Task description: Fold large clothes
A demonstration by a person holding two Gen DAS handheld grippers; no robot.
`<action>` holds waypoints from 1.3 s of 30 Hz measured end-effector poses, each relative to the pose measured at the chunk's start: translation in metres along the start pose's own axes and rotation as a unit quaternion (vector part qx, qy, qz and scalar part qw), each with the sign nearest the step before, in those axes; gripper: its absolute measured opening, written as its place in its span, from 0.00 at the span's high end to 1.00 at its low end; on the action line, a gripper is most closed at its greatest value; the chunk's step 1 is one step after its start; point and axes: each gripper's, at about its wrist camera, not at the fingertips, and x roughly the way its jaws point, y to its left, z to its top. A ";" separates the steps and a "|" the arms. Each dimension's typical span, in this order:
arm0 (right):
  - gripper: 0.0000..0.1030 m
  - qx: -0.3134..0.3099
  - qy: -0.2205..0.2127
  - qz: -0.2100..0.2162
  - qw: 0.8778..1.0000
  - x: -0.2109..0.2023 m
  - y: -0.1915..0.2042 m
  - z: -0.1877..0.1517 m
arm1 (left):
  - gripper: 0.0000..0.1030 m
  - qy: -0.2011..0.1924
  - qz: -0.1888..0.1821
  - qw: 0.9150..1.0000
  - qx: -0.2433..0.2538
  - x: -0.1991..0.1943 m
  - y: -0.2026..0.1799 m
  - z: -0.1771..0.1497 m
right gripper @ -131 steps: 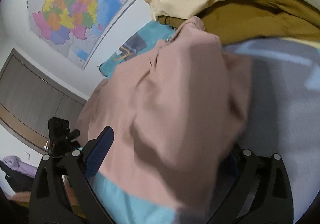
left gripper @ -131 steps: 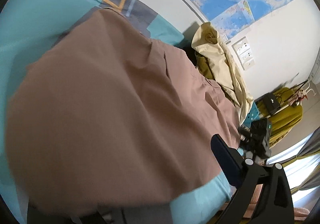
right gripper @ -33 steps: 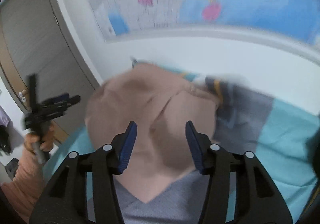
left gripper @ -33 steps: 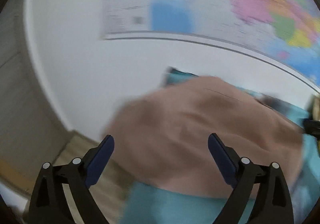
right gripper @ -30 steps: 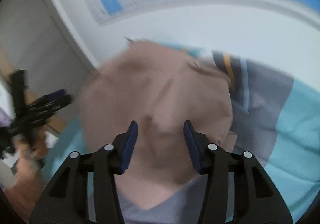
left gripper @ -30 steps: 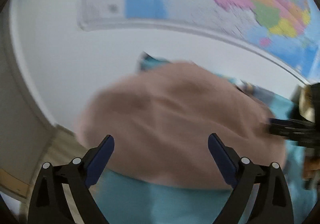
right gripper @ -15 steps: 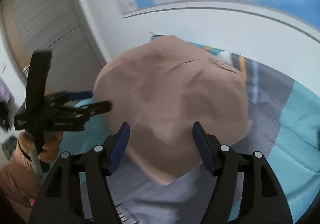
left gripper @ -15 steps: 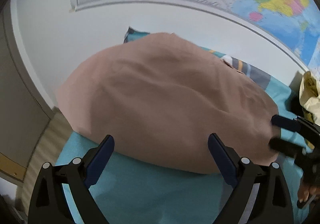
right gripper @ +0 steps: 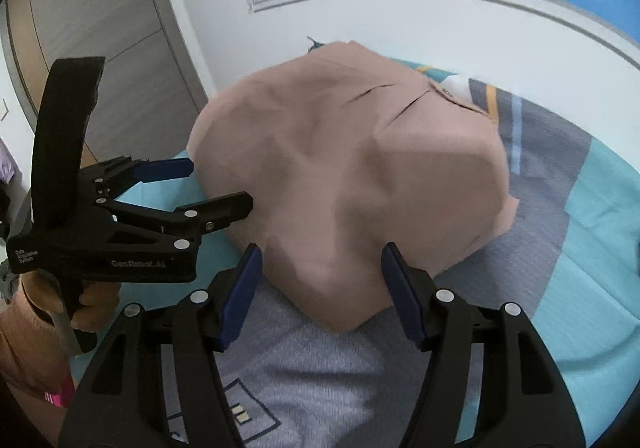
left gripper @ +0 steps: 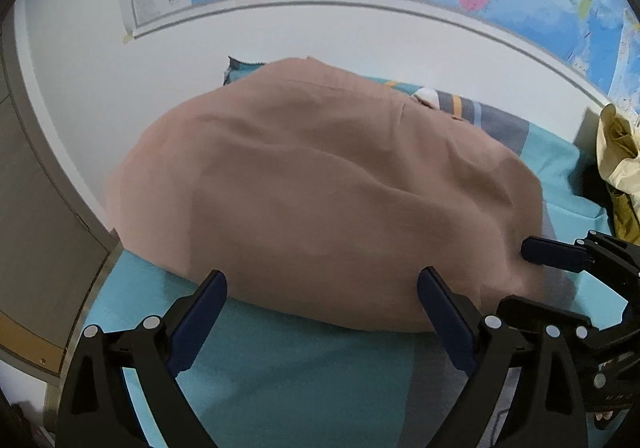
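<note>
Between folds. Pink-brown garment (left gripper: 328,191) lies folded over on the bed (left gripper: 288,364), near the wall. Left tool (left gripper: 320,312) and right tool (right gripper: 320,288) both released, empty, poised at its near edge. Next, probably: grip that edge, fold again.
</note>
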 end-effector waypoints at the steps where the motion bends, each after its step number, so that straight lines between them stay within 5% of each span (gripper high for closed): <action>1: 0.38 0.002 -0.004 0.000 1.000 -0.004 0.000 -0.001 | 0.10 -0.004 0.002 1.000 0.001 -0.004 -0.002 -0.001; 10: 0.28 0.006 -0.036 -0.015 0.999 -0.033 0.002 -0.007 | 0.07 -0.055 0.025 0.998 0.001 -0.044 -0.021 -0.006; 15: 0.06 0.005 -0.075 -0.040 0.996 -0.058 0.004 -0.010 | 0.07 -0.076 0.032 0.997 -0.010 -0.060 -0.029 -0.014; 18: 0.06 0.013 -0.083 -0.042 0.996 -0.067 0.002 -0.014 | 0.07 -0.081 0.013 0.996 -0.028 -0.065 -0.029 -0.021; 27: 0.06 0.035 -0.065 -0.049 0.996 -0.080 0.004 -0.025 | 0.07 -0.074 0.060 0.995 -0.040 -0.074 -0.040 -0.036; 39: 0.06 0.024 -0.081 -0.029 0.996 -0.100 0.011 -0.040 | 0.07 -0.089 0.073 0.993 -0.039 -0.095 -0.052 -0.042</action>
